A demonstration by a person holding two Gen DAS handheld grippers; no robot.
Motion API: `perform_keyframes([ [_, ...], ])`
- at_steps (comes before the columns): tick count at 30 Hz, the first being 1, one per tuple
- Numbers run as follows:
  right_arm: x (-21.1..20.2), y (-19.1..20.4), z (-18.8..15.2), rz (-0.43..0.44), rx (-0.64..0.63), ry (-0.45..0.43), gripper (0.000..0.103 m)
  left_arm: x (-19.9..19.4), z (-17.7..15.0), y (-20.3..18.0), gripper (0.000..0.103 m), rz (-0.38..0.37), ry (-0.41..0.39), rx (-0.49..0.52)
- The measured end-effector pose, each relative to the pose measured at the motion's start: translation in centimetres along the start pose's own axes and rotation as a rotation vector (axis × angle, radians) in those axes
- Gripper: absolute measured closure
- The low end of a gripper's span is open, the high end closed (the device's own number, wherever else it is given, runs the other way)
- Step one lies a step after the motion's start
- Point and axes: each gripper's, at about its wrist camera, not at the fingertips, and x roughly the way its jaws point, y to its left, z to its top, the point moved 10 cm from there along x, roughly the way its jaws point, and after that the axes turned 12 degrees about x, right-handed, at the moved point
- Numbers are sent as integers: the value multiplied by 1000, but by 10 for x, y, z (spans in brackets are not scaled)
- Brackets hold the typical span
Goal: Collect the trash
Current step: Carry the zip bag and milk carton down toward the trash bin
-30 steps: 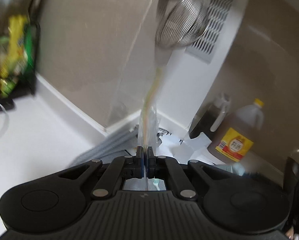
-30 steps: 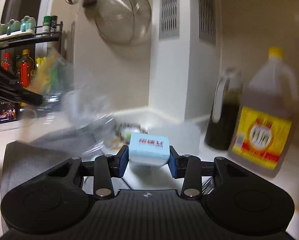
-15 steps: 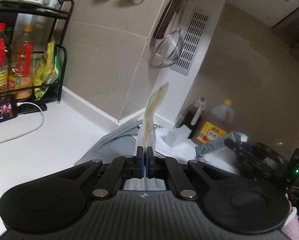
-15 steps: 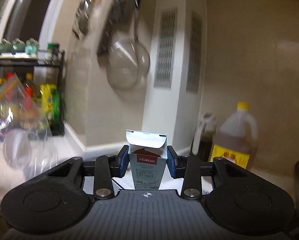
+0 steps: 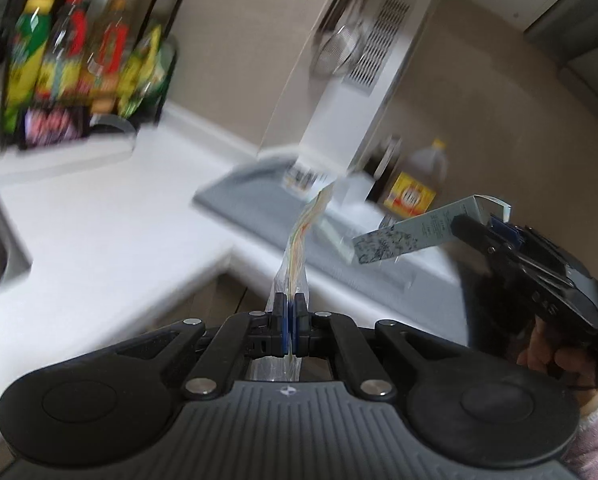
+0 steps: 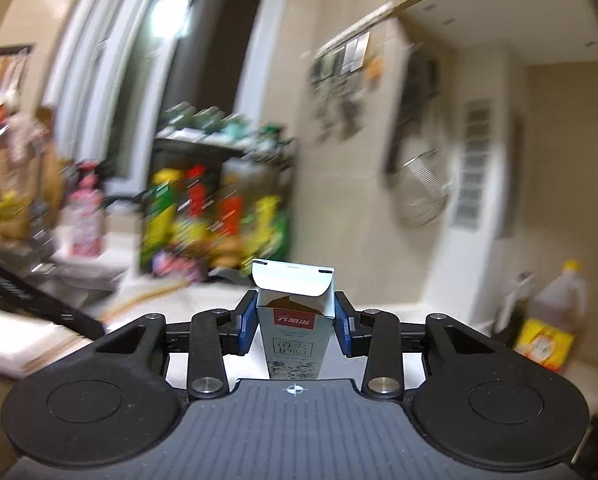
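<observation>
- Both views are smearing with motion blur; bottle rack [image 5: 83,64] and wall are streaking, worst in right wrist view.
- Tool bodies are staying sharp up close.
- Fisheye is bending the edges, corners going dark.
- Bright window [image 6: 171,24] is glaring.
- White table [image 5: 111,220] is looking bright; lighting is soft, shadows faint.

Home kitchen: white countertop [image 5: 99,216], condiment rack [image 5: 83,52] at 10 o'clock, strainer [image 5: 339,52] hung on wall at 1, oil jug [image 5: 419,184] at 2.
</observation>
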Motion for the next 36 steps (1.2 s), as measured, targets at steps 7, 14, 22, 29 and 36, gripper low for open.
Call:
perform_keyframes([
  [7,-1,50,-89,43,13,222,62,19,-76,15,102,69,111,-10],
  [14,0,70,-166,14,62,387,62,44,-119,24,102,92,187,-39],
  [22,4,79,-218,-2,79,499,61,63,-139,26,102,77,243,-52],
  [29,7,77,-235,-7,112,549,61,70,-144,29,102,74,258,-59],
  [36,13,79,-242,-3,113,577,61,77,-145,29,102,71,267,-58],
])
